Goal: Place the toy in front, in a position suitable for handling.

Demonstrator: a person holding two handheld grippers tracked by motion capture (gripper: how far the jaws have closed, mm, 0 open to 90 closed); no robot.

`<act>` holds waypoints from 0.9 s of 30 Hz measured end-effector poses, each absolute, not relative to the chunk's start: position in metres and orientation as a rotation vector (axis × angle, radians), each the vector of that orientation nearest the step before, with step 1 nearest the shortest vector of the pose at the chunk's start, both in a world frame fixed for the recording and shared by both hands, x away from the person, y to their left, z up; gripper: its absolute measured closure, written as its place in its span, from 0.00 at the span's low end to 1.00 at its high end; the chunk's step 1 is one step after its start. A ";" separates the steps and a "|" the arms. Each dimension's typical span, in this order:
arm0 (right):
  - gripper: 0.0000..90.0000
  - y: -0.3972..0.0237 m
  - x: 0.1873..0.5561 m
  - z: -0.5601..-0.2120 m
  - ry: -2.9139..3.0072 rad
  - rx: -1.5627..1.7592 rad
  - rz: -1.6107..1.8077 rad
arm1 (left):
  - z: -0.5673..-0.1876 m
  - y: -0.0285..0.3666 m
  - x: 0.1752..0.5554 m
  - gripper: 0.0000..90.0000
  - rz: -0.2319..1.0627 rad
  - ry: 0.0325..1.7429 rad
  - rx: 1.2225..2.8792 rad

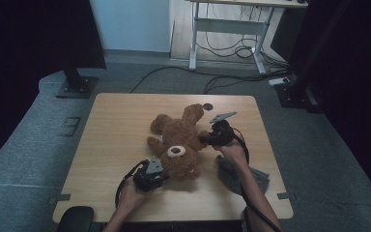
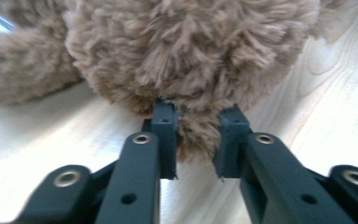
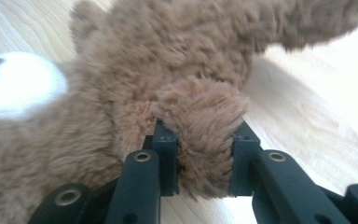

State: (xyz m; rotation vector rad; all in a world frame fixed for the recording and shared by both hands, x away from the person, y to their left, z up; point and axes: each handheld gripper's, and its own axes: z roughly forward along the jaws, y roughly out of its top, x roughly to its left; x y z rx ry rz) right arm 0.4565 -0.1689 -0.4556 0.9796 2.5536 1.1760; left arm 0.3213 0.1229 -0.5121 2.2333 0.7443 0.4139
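My left claw (image 2: 196,140) and right claw (image 3: 204,154) each pinch fur of the teddy bear (image 1: 179,140) sprawled on the table (image 1: 116,145) (grey cloth (image 1: 232,171) lies beside my right wrist).

Plush, wood, matt plastic

Teddy bear (image 1: 178,140): shaggy brown plush, fuzzy pile, w/ smoother white cloth muzzle (image 3: 18,84). Table (image 1: 116,145): pale wood-grain top, smooth, slight sheen. Left gripper (image 2: 196,140) & right gripper (image 3: 204,158): matt black plastic arms w/ metal rivets; grey plate (image 1: 222,116) on the right one looks like dull metal. Grey cloth (image 1: 258,176): soft, fuzzy.
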 end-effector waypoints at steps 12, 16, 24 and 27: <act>0.82 -0.156 0.441 -0.402 2.468 0.802 1.244 | -0.468 0.161 0.343 0.89 0.609 0.746 2.144; 0.83 -0.154 0.436 -0.392 2.453 0.777 1.255 | -0.455 0.168 0.350 0.90 0.667 0.733 2.130; 0.83 -0.152 0.419 -0.360 2.395 0.722 1.290 | -0.436 0.176 0.359 0.90 0.704 0.687 2.113; 0.83 -0.148 0.403 -0.347 2.397 0.672 1.289 | -0.430 0.183 0.366 0.90 0.692 0.676 2.097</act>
